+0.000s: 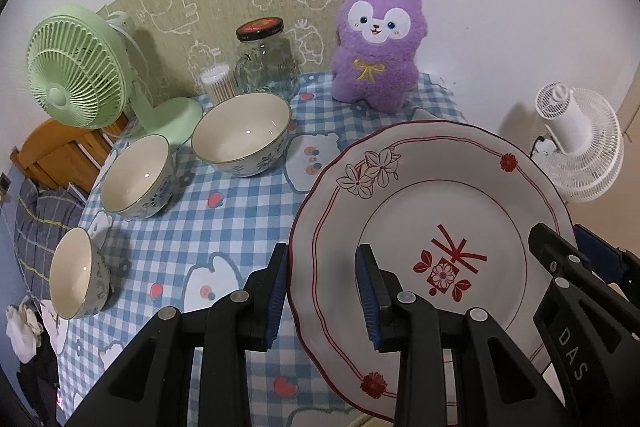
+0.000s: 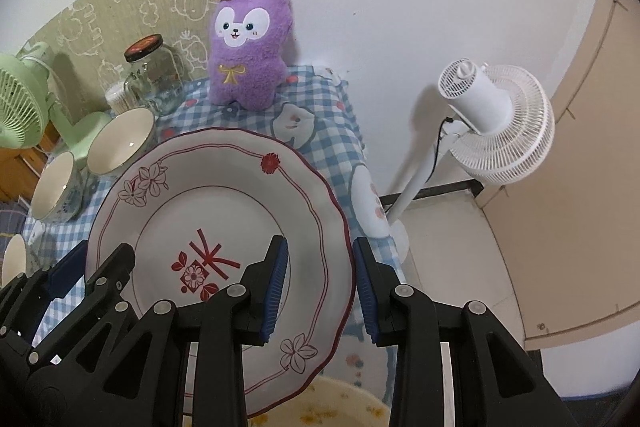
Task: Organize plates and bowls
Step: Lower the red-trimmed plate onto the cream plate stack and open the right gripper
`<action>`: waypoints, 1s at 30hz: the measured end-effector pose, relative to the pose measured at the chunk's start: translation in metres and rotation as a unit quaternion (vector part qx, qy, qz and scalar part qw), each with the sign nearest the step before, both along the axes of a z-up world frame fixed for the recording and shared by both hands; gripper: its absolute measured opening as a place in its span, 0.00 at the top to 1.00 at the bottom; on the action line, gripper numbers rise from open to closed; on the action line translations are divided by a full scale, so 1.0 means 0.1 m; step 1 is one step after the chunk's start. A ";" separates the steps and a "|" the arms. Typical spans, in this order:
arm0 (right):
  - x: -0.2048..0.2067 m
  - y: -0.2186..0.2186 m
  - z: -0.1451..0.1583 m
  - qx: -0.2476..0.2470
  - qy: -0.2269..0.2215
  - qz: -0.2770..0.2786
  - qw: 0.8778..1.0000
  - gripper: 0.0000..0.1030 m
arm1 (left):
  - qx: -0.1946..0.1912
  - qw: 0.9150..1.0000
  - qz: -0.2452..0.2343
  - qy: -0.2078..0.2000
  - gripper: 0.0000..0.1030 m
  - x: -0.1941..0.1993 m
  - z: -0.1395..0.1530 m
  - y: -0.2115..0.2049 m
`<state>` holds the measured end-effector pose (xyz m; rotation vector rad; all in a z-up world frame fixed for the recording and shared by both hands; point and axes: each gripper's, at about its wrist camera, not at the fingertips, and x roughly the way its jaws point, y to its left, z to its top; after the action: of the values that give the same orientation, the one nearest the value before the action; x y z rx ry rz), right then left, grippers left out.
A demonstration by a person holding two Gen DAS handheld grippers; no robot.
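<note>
- the plate fills the lower right of the left wrist view and the lower left to centre of the right wrist view; its near edge is cut off behind the black gripper bodies in both.
- left gripper: its two blue pads stand apart on either side of the plate's left rim, one outside, one over the plate's face. whether they press the rim cannot be told.
- right gripper: fingers likewise spread astride the plate's right rim, with a visible gap at the outer pad; contact is unclear.
- in the right wrist view a yellowish flowered surface shows under the plate at the bottom edge, mostly hidden; what it is cannot be told.
- three bowls line the left of the left wrist view: large bowl, middle bowl, small bowl near the tablecloth's left edge, tilted.
- open checked cloth lies between the bowls and the plate.
- behind, near the wall: green fan, cotton swab tub, glass jar whose lid print is unreadable, purple plush with an orange tag too small to read.
- a white fan stands off the table's right edge.
- "das" reads on the gripper body at lower right of the left wrist view.
</note>
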<state>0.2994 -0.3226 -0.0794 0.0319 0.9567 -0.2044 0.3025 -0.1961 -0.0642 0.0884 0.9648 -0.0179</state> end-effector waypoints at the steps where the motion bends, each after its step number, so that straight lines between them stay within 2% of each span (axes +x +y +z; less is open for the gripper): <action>1: -0.04 0.00 0.01 0.000 -0.001 -0.002 1.000 0.64 | 0.001 1.000 -0.002 -0.002 0.70 -0.04 0.02 0.01; 17: -0.80 -0.03 -0.02 -0.005 0.002 -0.039 0.999 0.64 | -0.006 0.999 -0.039 -0.006 0.70 -0.71 0.02 0.03; 30: -1.21 -0.12 -0.21 -0.011 0.016 -0.057 0.998 0.64 | -0.010 0.998 -0.060 0.019 0.70 -1.07 -0.17 -0.06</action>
<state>0.1781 -0.3343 -0.1002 0.0628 0.9851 -0.3218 0.1957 -0.2020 -0.0812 0.1278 0.9967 -0.1404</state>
